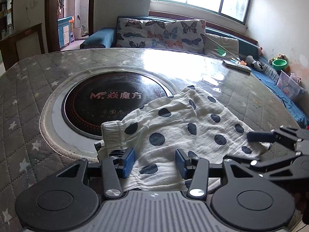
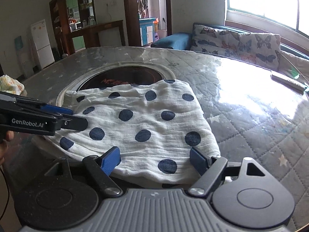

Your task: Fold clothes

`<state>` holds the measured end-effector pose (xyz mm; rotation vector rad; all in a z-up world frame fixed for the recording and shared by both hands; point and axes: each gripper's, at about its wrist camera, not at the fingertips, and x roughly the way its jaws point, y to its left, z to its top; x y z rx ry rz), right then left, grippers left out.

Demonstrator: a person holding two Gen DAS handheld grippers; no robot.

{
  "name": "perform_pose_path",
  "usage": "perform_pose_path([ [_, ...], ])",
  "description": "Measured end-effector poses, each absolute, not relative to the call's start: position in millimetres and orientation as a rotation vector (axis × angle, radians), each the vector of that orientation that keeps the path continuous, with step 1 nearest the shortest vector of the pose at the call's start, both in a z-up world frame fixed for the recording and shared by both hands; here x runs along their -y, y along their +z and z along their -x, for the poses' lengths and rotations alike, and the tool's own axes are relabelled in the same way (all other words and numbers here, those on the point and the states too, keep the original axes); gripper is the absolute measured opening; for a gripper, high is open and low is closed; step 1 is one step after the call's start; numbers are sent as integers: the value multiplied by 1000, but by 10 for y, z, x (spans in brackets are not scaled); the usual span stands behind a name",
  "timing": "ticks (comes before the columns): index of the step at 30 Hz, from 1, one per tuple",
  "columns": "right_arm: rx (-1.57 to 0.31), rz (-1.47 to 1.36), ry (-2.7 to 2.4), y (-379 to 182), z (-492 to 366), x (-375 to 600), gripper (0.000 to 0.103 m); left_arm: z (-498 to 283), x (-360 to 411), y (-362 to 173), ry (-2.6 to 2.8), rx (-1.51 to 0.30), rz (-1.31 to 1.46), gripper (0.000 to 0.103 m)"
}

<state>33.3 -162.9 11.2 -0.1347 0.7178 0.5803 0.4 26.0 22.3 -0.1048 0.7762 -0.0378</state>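
Lying between both parted grippers: dotted garment.

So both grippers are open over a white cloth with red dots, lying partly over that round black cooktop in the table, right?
Nearly. The dots are dark blue, not red, as the right wrist view shows. The rest holds: the left gripper and right gripper are open over the white cloth, which partly covers the cooktop.

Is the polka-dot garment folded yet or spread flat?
Folded, at least partly: the polka-dot garment lies in doubled layers, elastic waistband beside the fold.
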Motion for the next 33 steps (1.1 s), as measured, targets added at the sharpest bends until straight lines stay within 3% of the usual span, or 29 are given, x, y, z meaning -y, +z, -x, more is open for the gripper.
perform_pose_path([
  [20,-726,81,552,282,-532,1736,82,52,-207,207,-42,-764,59,54],
  [33,-594,84,496,882,-405,1960,85,83,-217,274,-48,-749,49,54],
])
